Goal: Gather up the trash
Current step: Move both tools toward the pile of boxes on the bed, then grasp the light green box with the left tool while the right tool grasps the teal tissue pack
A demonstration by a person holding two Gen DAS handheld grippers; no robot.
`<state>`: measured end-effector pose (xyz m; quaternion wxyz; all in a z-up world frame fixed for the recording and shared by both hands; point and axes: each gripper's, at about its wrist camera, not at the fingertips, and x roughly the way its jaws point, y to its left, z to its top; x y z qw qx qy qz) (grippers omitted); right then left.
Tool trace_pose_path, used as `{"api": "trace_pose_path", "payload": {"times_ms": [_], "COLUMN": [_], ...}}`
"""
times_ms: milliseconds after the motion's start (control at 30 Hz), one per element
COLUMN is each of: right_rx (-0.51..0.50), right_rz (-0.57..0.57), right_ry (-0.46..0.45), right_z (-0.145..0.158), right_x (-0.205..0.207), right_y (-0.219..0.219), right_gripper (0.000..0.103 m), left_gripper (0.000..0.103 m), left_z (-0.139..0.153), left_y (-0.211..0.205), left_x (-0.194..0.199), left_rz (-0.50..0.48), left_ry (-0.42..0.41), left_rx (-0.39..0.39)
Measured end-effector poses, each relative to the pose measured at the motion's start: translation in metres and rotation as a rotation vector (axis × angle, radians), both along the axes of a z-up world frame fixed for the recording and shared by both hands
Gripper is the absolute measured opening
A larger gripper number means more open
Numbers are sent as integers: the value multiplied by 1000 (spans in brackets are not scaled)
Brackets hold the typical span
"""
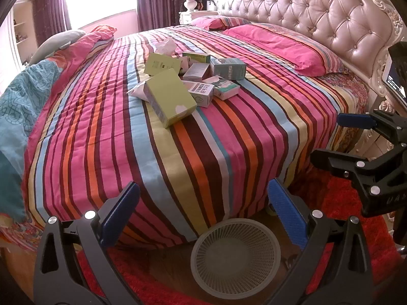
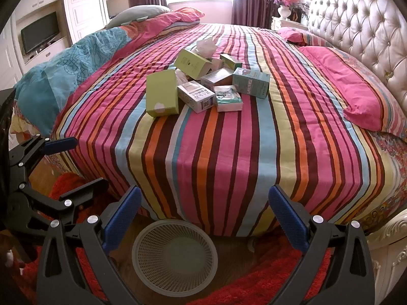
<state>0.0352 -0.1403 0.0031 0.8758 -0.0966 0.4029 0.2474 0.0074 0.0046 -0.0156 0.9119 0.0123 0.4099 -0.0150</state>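
A wide bed under a multicoloured striped quilt [image 2: 223, 152] carries a heap of small cardboard boxes and crumpled tissues [image 2: 203, 86] near its middle, well apart from both grippers. A round white plastic mesh basket [image 2: 175, 256] stands on the floor at the bed's near edge, low between the fingers. The left gripper [image 1: 203, 216] and right gripper [image 2: 204, 218] both gape wide, holding nothing.

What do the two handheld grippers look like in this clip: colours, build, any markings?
Both match: the left gripper and right gripper have black plastic frames with cut-out arms, silver round bolt heads and blue textured finger pads. Faint embossed letters mark the right gripper's body in the left wrist view. No hands, sleeves or cables show.
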Motion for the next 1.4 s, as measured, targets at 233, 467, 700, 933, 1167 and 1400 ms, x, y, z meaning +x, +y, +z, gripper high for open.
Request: {"api": "trace_pose_path", "payload": {"times_ms": [233, 467, 700, 933, 1167, 1400], "right_rx": [-3, -9, -17, -11, -10, -66], "right_rz": [-3, -8, -9, -4, -38, -51], "right_ry": [2, 4, -1, 2, 2, -42], "right_z": [-2, -4, -6, -8, -11, -14], "right_x": [0, -1, -3, -3, 2, 10], "right_y": [-2, -4, -6, -9, -16, -17], "right_gripper": [96, 96, 96, 96, 96, 96], "left_gripper": [98, 97, 97, 97, 97, 97], "left_z": [-2, -3, -7, -12, -12, -18], "left_y": [1, 0, 4, 18, 24, 36], "left_x": [1, 2, -1, -5, -3, 6], "left_rz": [0, -5, 8, 33, 63, 101], "left_ry": [3, 8, 10, 25, 28, 44], "left_rx": [-2, 3, -4, -43, -82, -126]}}
